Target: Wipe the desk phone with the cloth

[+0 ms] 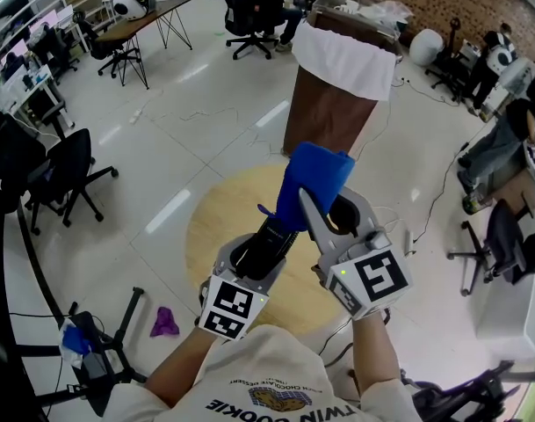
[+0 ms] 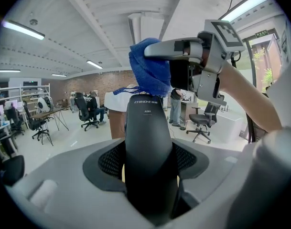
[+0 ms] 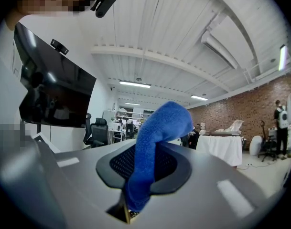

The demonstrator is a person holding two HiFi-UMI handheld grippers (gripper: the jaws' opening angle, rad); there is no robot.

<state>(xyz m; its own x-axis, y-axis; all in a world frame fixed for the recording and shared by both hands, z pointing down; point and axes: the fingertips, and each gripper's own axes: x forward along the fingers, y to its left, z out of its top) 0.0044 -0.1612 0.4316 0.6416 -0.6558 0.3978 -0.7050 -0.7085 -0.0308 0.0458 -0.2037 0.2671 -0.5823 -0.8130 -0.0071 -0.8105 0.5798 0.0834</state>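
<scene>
My left gripper (image 1: 269, 240) is shut on a black phone handset (image 2: 149, 151), which stands up between its jaws and points away from me. In the head view the handset (image 1: 265, 246) sits just below a blue cloth (image 1: 311, 181). My right gripper (image 1: 307, 207) is shut on that cloth, which folds up and over from between its jaws (image 3: 152, 142). In the left gripper view the right gripper (image 2: 183, 49) holds the cloth (image 2: 147, 70) against the handset's far end. The phone's base is in none of the views.
Both grippers are held in the air over a white floor with a round wooden patch (image 1: 216, 227). A brown stand with a white cover (image 1: 342, 77) is ahead. Office chairs (image 1: 69, 174) stand at the left, a purple scrap (image 1: 164, 323) lies on the floor, and a dark screen (image 3: 54, 94) hangs nearby.
</scene>
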